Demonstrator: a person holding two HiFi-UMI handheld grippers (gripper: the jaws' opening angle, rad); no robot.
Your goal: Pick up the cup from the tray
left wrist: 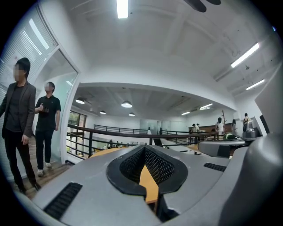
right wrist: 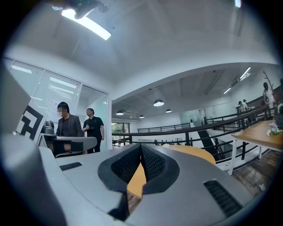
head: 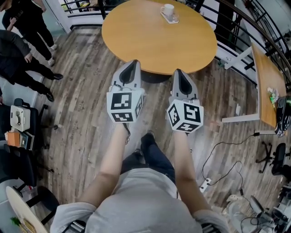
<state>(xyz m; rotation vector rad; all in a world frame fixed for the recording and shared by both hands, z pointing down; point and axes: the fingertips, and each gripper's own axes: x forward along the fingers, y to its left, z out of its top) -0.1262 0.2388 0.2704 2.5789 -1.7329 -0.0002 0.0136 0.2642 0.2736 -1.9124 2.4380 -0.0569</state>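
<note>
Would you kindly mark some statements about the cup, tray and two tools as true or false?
1. The cup stands on the tray at the far side of the table. True.
2. The left tool grips the cup. False: it is shut on nothing.
3. The right tool is shut. True.
4. The right tool hovers over the tray. False: it is by the table's near edge.

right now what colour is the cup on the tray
White. The cup shows best in the head view, on its tray.
</note>
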